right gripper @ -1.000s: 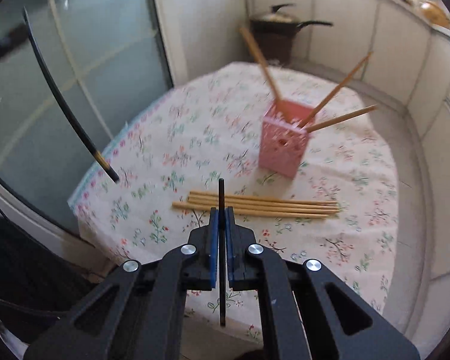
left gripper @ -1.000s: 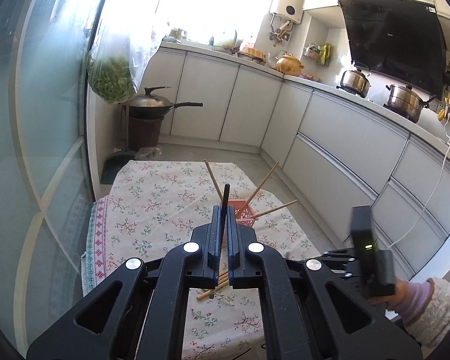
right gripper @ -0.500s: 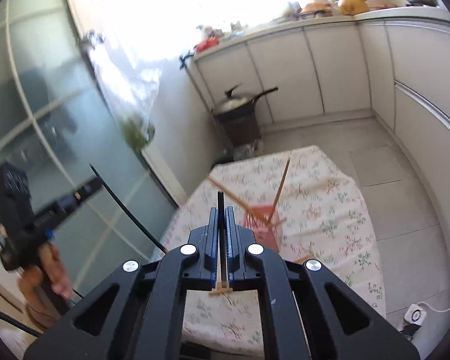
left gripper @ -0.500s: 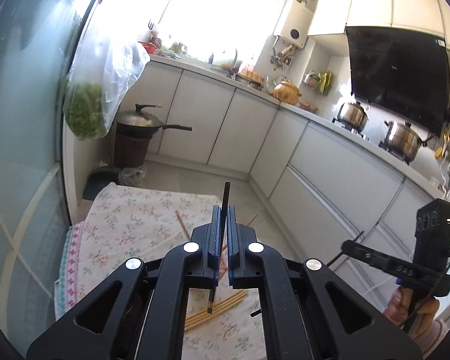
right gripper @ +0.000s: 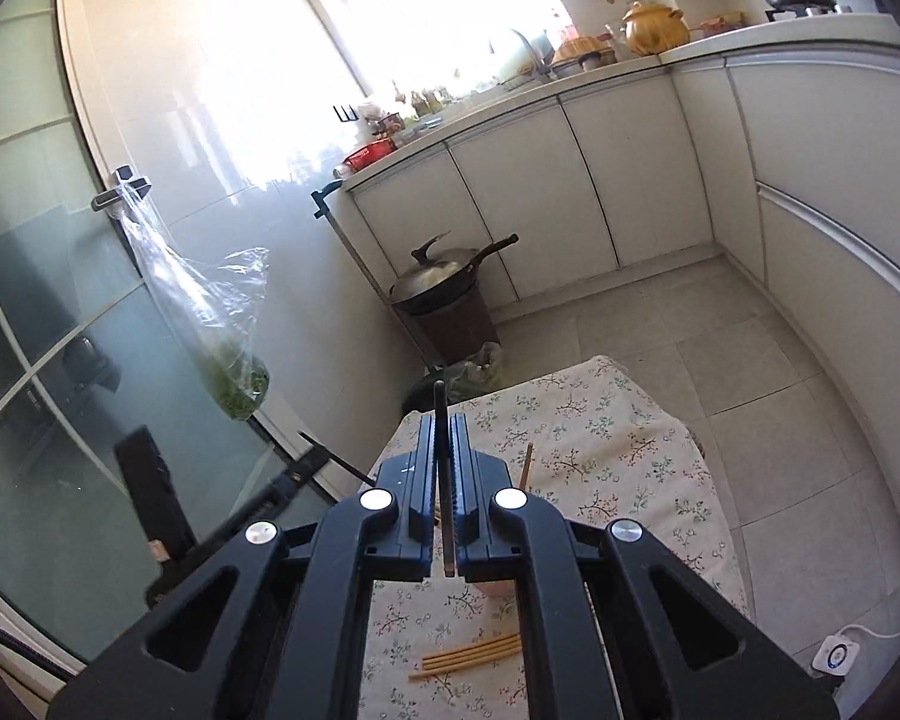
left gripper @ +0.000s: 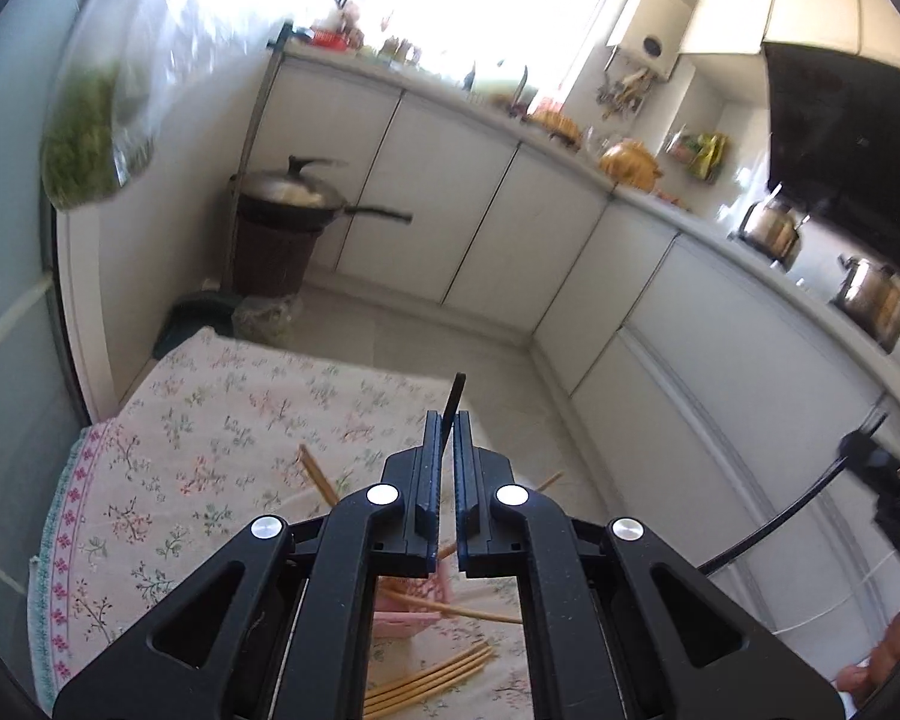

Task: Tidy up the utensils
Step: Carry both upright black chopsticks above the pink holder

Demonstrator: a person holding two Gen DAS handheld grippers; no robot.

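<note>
Floral cloth [left gripper: 210, 420] is carrying the pink holder [left gripper: 405, 615]; both grippers [left gripper: 444, 480] [right gripper: 444, 480] are clamping black chopsticks [left gripper: 452, 402] [right gripper: 441, 420] high above it. Their thin shafts risk pivoting and missing the holder.

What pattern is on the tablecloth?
The tablecloth has little flowers and twigs on cream; the right wrist view shows it best.

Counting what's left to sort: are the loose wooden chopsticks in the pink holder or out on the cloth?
Out. A bundle of wooden chopsticks lies flat on the tablecloth, in front of the pink holder.
</note>
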